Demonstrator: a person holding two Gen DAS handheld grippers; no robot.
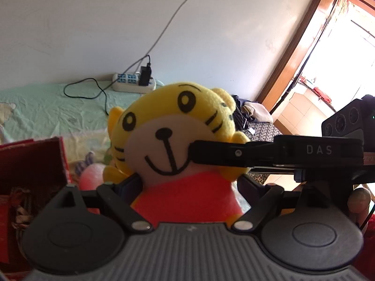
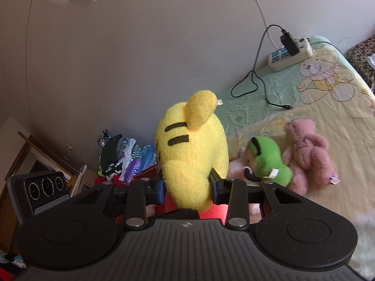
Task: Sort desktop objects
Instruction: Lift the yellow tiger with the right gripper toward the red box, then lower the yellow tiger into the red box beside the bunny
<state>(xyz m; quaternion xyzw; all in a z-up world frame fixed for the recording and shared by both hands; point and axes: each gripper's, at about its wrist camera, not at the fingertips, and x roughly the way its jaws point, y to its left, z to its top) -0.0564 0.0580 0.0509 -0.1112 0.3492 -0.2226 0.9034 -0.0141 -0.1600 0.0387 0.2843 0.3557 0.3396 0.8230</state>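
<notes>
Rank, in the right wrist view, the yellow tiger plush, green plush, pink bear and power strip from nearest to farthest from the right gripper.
1. Yellow tiger plush, clamped in the right gripper.
2. Green plush, just right on the sheet.
3. Pink bear, beside it, farther right.
4. Power strip, far back at the wall.

— Lighting on my left wrist feed?

— Daylight from the doorway [image 1: 346, 46] at upper right, blown out to white glare. The wall [image 1: 117, 23] reads bright and even. The tiger plush [image 1: 173, 140] is sharp at the face, its red body soft so close to the lens.

— And the right wrist?

— Dimmer on my screen. The wall [image 2: 117, 58] is grey, darkening to the left. The bedsheet [image 2: 328, 107] is lit warm from the right. Both views bow heavily at the edges, with dark corners.
</notes>
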